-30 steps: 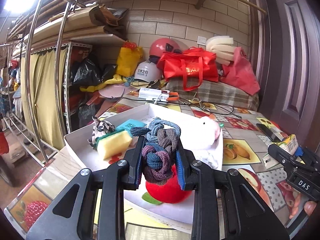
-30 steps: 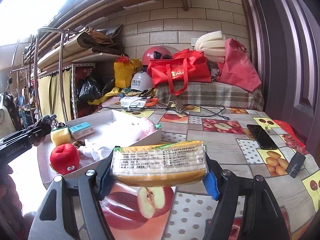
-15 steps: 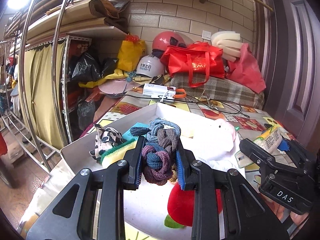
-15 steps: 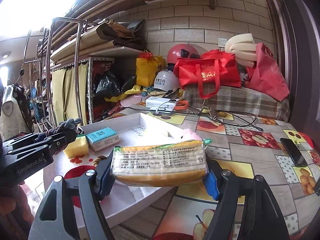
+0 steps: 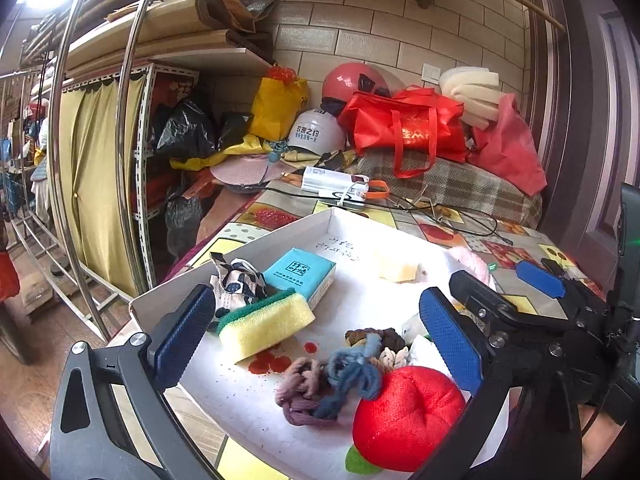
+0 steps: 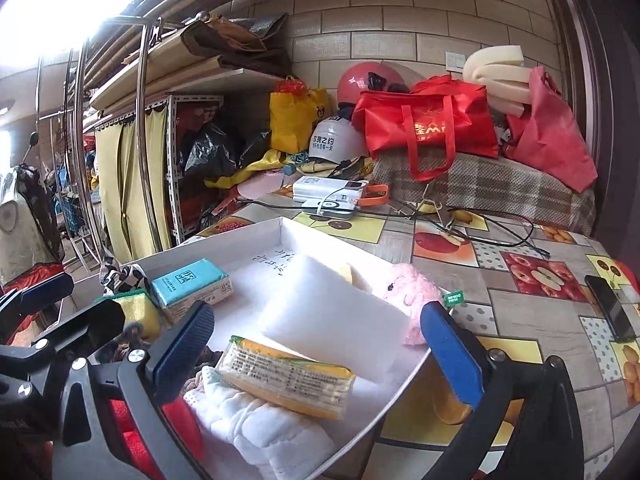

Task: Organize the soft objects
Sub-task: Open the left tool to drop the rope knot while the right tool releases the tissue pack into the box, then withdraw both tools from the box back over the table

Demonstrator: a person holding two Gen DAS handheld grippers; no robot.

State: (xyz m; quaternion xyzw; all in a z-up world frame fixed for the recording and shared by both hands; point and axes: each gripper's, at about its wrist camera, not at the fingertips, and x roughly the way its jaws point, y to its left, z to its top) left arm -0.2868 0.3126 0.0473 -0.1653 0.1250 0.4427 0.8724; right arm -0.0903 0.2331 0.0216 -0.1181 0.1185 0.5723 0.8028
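A white tray (image 5: 280,236) holds soft things. In the left wrist view my left gripper (image 5: 320,340) is open above it; the knotted yarn bundle (image 5: 332,380) lies loose between a yellow-green sponge (image 5: 266,322) and a red plush apple (image 5: 408,418). In the right wrist view my right gripper (image 6: 320,344) is open over the tray (image 6: 320,232); the yellow packaged sponge (image 6: 286,380) lies on a white cloth (image 6: 256,428), beside a white foam block (image 6: 336,316) and a pink plush (image 6: 412,292).
A teal tissue pack (image 5: 300,276) and a patterned cloth (image 5: 236,280) lie in the tray. The fruit-print table (image 6: 520,320) carries cables, a white device (image 6: 328,194) and a phone (image 6: 610,308). Bags and helmets are piled behind; a metal rack stands left.
Both grippers moved over the tray and opened. The yarn bundle dropped from the left gripper and the yellow packaged sponge dropped from the right; both now lie in the tray.
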